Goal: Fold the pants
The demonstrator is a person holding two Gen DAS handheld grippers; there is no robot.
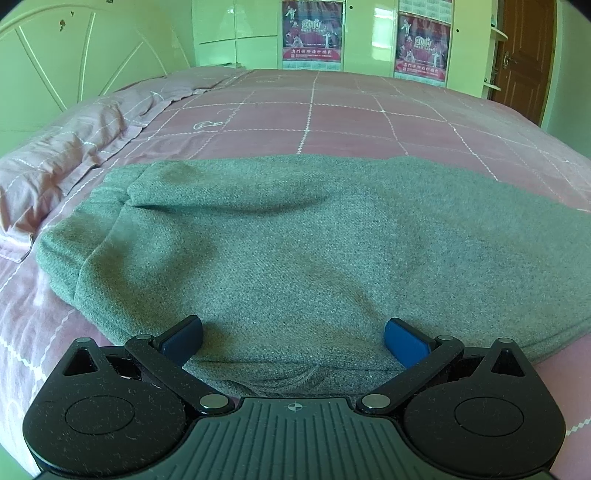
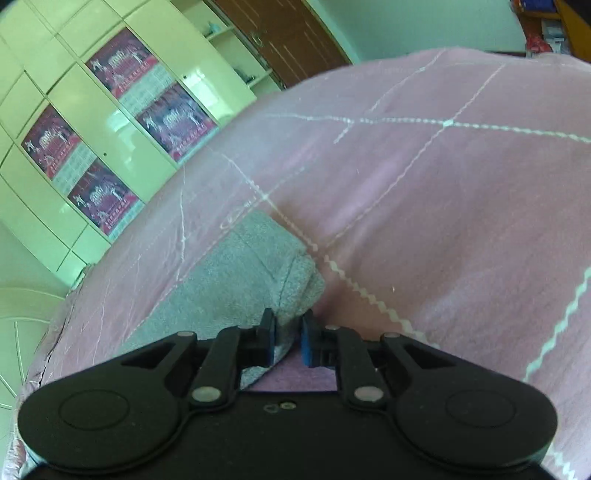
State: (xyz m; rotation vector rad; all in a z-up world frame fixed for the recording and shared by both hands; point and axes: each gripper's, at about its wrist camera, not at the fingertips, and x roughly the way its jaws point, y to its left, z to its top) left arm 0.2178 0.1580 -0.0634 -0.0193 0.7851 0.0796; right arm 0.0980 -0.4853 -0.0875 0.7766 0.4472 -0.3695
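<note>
The grey pants (image 1: 295, 251) lie spread across the pink bed, folded over at the left end. My left gripper (image 1: 293, 338) is open, its blue pads on either side of the near edge of the pants, with cloth between them. In the right wrist view the pants (image 2: 240, 280) show as a grey folded end on the bedspread. My right gripper (image 2: 289, 334) is shut on the near edge of that end, with grey cloth pinched between the blue pads.
The pink checked bedspread (image 1: 332, 118) covers the whole bed. A pink pillow (image 1: 55, 162) lies at the left by the white headboard (image 1: 74, 55). A cream wardrobe with posters (image 1: 314, 33) and a brown door (image 1: 524, 51) stand beyond the far side.
</note>
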